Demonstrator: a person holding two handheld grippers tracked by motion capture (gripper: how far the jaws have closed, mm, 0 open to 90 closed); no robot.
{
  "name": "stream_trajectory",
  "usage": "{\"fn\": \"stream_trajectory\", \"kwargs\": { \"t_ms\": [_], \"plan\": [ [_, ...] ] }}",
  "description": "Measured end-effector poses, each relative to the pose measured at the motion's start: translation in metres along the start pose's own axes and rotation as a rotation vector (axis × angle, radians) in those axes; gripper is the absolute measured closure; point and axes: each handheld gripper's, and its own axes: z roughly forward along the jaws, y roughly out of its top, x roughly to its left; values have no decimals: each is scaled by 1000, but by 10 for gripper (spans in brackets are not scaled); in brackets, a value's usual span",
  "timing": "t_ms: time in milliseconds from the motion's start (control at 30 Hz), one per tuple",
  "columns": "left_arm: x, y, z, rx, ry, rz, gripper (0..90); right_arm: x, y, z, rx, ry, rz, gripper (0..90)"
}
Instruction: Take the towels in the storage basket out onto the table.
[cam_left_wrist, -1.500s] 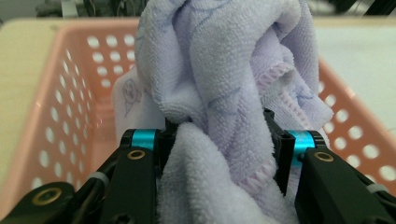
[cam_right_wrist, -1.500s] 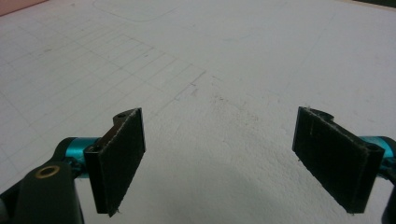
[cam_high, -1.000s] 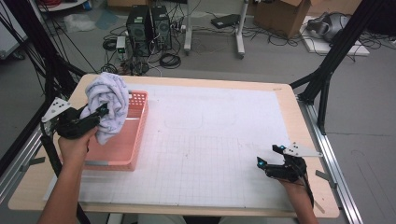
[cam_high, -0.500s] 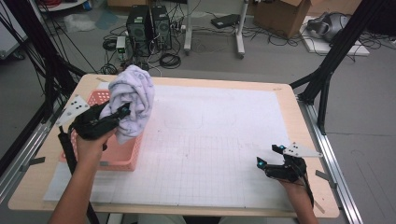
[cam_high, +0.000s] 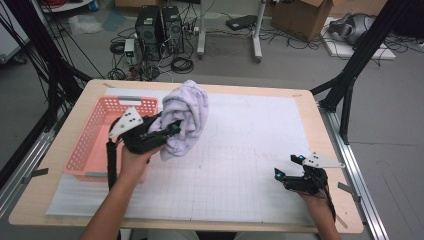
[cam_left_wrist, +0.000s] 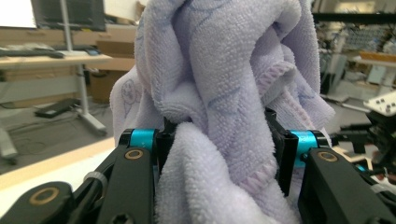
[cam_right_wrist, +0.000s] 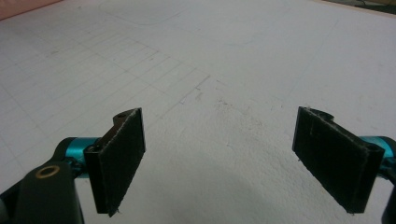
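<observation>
Your left gripper (cam_high: 170, 131) has carried the lavender towel (cam_high: 186, 117) out of the pink basket (cam_high: 95, 145) and across toward the table's centre since a second ago, when the bundle hung over the basket's far end; your right gripper (cam_high: 287, 166) has not shifted. The towel now hangs in the air at about ten o'clock from the middle of the white grid mat (cam_high: 240, 165), just past the basket's right rim, its lower folds drooping toward the mat. In the left gripper view the jaws are clamped on a thick bunch of the cloth (cam_left_wrist: 219, 93), with terry folds bulging above and below the pads; the left gripper (cam_left_wrist: 219, 154) holds it roughly level. The basket sits at nine o'clock on the wooden table (cam_high: 65, 205), partly on the mat's left edge, and its inside looks bare, though your forearm covers part of it. Your right gripper rests low at about four o'clock, near the mat's right edge, well apart from the towel. Seen from its own camera, the right gripper (cam_right_wrist: 219, 158) stands with jaws spread wide over the bare mat (cam_right_wrist: 224, 60), nothing between the pads (cam_right_wrist: 122, 154).
</observation>
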Motion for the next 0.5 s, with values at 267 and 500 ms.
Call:
{"fn": "stream_trajectory", "kwargs": {
  "t_ms": [267,500],
  "plan": [
    [-22,-32,48,82,-46,-9,567,-1,0,2,8,9,7,158],
    [-37,-65,79,170,-35,-57,567,-2,-1,3,0,17,16,158]
  ]
}}
